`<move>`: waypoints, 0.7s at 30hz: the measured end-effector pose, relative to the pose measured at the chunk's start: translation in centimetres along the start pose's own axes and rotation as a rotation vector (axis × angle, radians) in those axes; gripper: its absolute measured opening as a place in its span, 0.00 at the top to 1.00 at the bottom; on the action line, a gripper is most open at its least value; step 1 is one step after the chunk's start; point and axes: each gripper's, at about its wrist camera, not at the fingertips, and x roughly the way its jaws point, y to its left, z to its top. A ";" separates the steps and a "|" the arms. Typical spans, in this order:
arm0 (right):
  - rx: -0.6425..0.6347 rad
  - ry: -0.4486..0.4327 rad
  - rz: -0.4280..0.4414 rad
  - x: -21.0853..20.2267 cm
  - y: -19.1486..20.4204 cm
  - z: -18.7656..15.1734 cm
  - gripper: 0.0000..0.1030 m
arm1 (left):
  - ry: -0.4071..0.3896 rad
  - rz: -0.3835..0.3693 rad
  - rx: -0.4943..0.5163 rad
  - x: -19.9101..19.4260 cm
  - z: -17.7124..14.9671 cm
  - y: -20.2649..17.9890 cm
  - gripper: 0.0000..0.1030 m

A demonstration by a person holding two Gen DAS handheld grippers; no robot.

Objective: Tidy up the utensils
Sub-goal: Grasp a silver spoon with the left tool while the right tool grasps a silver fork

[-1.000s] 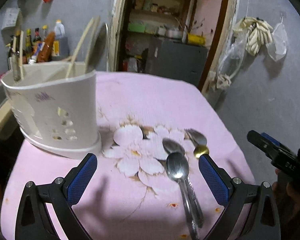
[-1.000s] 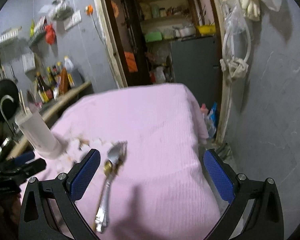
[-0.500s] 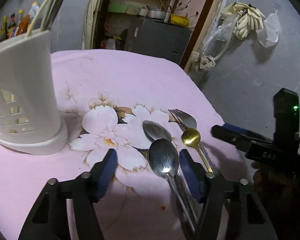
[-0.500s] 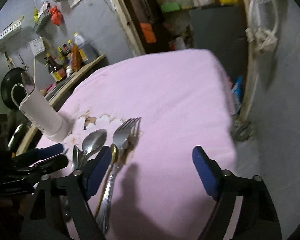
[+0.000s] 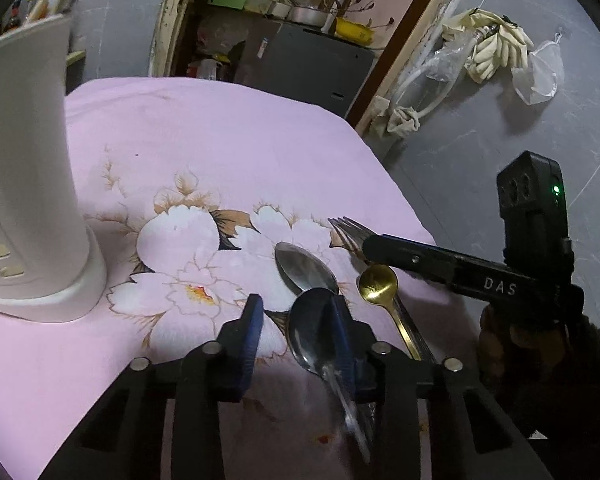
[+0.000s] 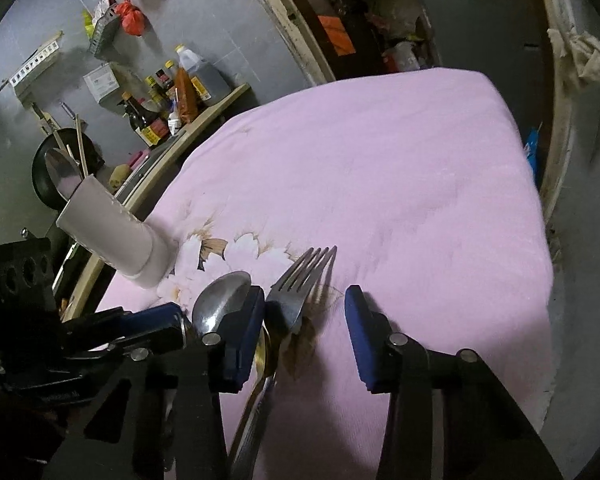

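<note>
Fork [image 6: 300, 284], spoons [image 5: 306, 268] lay lengthwise, heads pointing far. White utensil holder [image 6: 112, 236] held ladle [image 6: 62, 172], chopsticks [image 6: 81, 148]. Left gripper [image 5: 296, 320], right gripper [image 6: 306, 320] had just been closing, jaws apart, gripping nothing.

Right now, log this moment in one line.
left gripper: jaws just closing, large spoon between, unclamped | right gripper: jaws just closing, fork between, unclamped | white holder: upright

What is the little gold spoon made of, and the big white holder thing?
The small gold-coloured spoon looks like metal with a shiny gold finish, since its bowl gleams like the silver spoons beside it; whether it is brass or plated cannot be told. The tall white utensil holder looks like matte plastic: smooth, dull, with moulded cut-out holes low on its side.
</note>
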 end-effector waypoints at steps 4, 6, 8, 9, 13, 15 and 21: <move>-0.013 0.042 0.013 0.7 0.4 0.4 0.74 | 0.032 -0.036 -0.013 0.6 0.3 0.1 0.75; -0.002 0.060 0.030 1.0 0.8 0.6 0.78 | 0.038 -0.042 -0.019 0.9 0.5 0.1 0.76; -0.002 0.068 0.031 1.1 0.9 0.7 0.79 | 0.046 -0.050 -0.026 0.9 0.6 0.3 0.79; -0.003 0.071 0.029 1.2 1.0 0.8 0.79 | 0.051 -0.047 -0.025 1.0 0.7 0.3 0.79; 0.019 0.087 0.054 1.6 1.0 1.2 0.79 | 0.063 -0.042 -0.019 1.0 0.9 0.2 0.84; 0.049 0.101 0.065 1.8 0.9 1.5 0.79 | 0.070 -0.038 -0.022 1.0 1.0 0.2 0.86; 0.095 0.112 0.060 2.4 1.0 1.6 0.93 | 0.078 -0.021 -0.007 0.4 0.9 0.0 0.93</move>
